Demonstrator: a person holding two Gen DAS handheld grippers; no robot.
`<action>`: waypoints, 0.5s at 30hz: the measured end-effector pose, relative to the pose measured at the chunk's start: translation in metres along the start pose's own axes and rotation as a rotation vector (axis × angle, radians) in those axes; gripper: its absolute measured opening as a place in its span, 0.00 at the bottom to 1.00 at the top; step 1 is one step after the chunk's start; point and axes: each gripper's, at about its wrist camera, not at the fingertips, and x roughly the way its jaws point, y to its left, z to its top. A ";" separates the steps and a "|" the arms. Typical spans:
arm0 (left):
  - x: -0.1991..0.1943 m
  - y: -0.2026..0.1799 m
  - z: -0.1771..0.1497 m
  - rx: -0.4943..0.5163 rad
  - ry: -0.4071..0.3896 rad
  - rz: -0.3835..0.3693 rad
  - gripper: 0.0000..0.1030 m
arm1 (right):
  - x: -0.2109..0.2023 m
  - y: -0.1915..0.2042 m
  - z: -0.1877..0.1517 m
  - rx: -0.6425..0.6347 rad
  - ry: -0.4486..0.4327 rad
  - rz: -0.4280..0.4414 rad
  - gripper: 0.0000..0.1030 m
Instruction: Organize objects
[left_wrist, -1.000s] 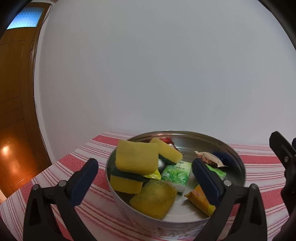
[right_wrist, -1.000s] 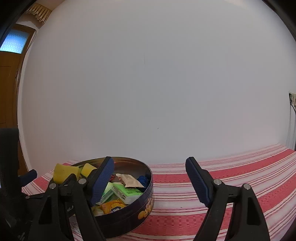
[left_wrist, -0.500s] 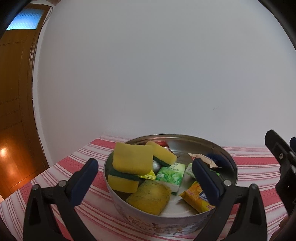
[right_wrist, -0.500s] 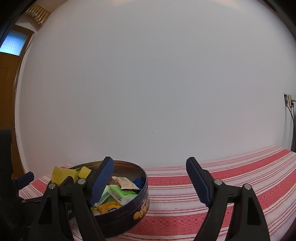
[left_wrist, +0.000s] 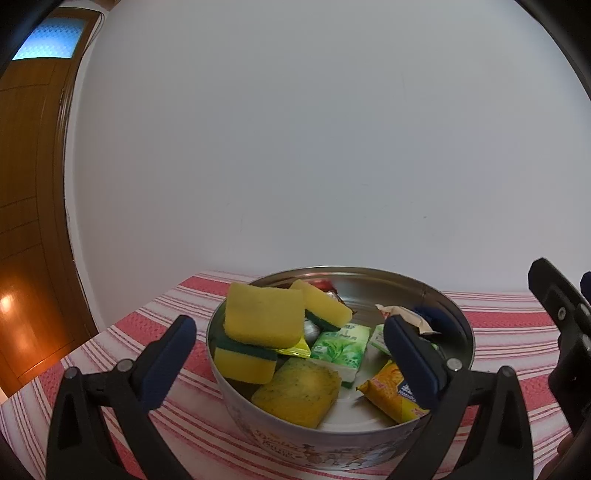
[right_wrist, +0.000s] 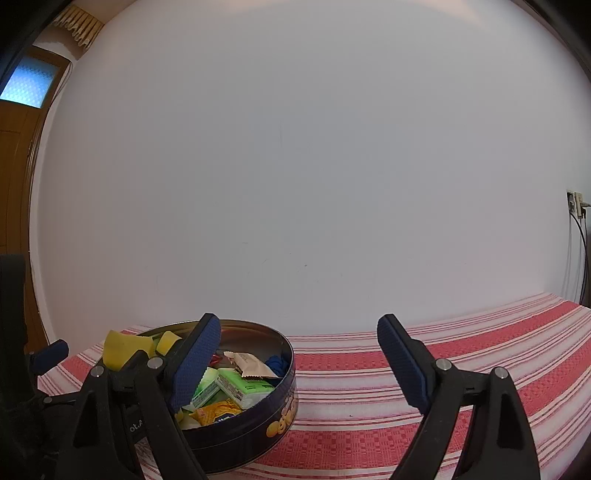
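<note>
A round tin (left_wrist: 340, 373) sits on the striped counter (left_wrist: 155, 325), packed with sponges and packets. The left tongs (left_wrist: 288, 365) hover directly over its near half, jaws apart and empty, the left jaw outside the near-left wall and the right jaw above the inside of the tin. Just ahead of them a yellow sponge (left_wrist: 264, 321) tops a stack of 2, a second sponge (left_wrist: 325, 304) leans behind it, and a speckled sponge (left_wrist: 297, 393) lies nearest, against the near wall. A green packet (left_wrist: 341, 347) and an orange packet (left_wrist: 391, 397) lie toward the right jaw.

The right tongs (right_wrist: 299, 365) are also apart and empty, pointing level past the tin, which lies low and to their left (right_wrist: 236, 402); bare counter is ahead and to the right.

Judging by this, the left tongs are the nearer ones for any pick from the tin. The top sponge's long axis runs roughly across the line the left tongs point along, so a straight descent would likely close over its short sides
</note>
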 end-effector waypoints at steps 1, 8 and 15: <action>0.000 0.000 0.000 0.000 0.001 0.001 1.00 | 0.001 0.000 0.000 0.000 0.000 0.000 0.86; -0.003 -0.004 -0.001 -0.007 0.010 0.009 1.00 | -0.019 -0.011 0.004 -0.001 0.004 0.000 0.86; -0.004 -0.006 -0.001 -0.013 0.020 0.016 1.00 | -0.024 -0.022 0.006 0.001 0.005 0.001 0.86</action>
